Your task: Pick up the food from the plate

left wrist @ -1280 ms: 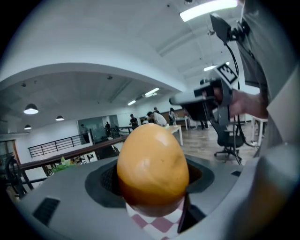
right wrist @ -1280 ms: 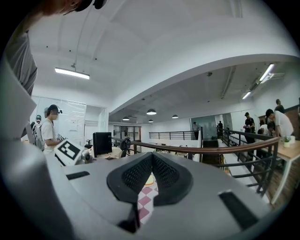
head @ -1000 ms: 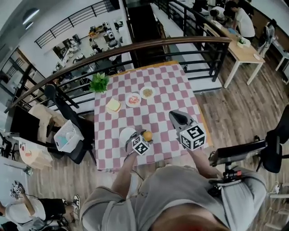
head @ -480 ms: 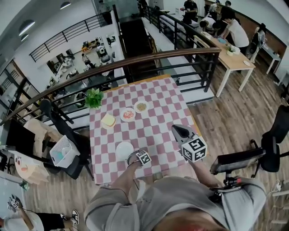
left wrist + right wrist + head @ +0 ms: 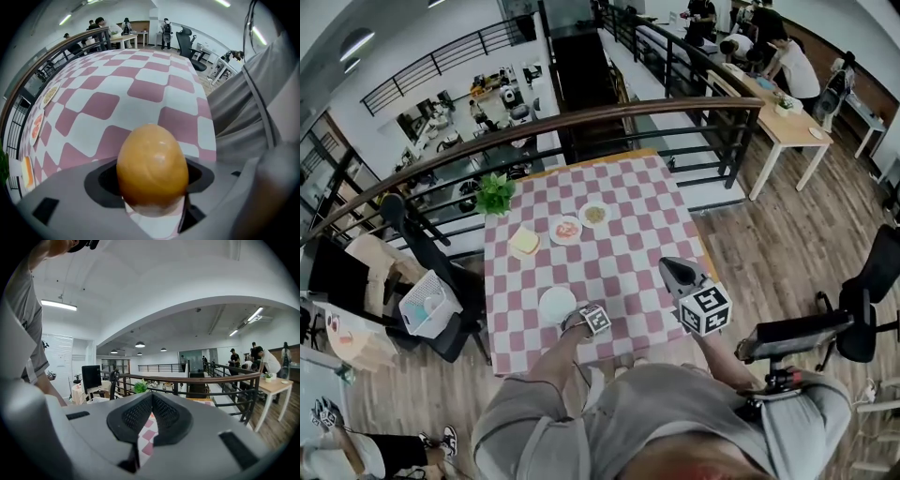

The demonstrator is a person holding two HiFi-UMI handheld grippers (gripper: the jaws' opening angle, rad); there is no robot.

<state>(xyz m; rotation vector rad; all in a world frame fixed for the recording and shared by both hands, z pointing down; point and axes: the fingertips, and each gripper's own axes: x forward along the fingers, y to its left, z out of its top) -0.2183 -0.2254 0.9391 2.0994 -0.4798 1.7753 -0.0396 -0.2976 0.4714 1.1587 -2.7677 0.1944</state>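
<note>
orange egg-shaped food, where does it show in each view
Head view: cannot be made out; it would be at the left tongs, near the table's front edge.
Left gripper view: orange egg-shaped food low centre, clamped between the jaws.
Right gripper view: not in it.
Shared landmark: pink-and-white checked tablecloth, seen in all three.

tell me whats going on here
A person stands at a checkered table with a handheld gripper in each hand. The left gripper is shut on an orange egg-shaped food, held off the white plate, which lies bare beside it. The right gripper is shut and empty, held up level, away from the food.
</note>
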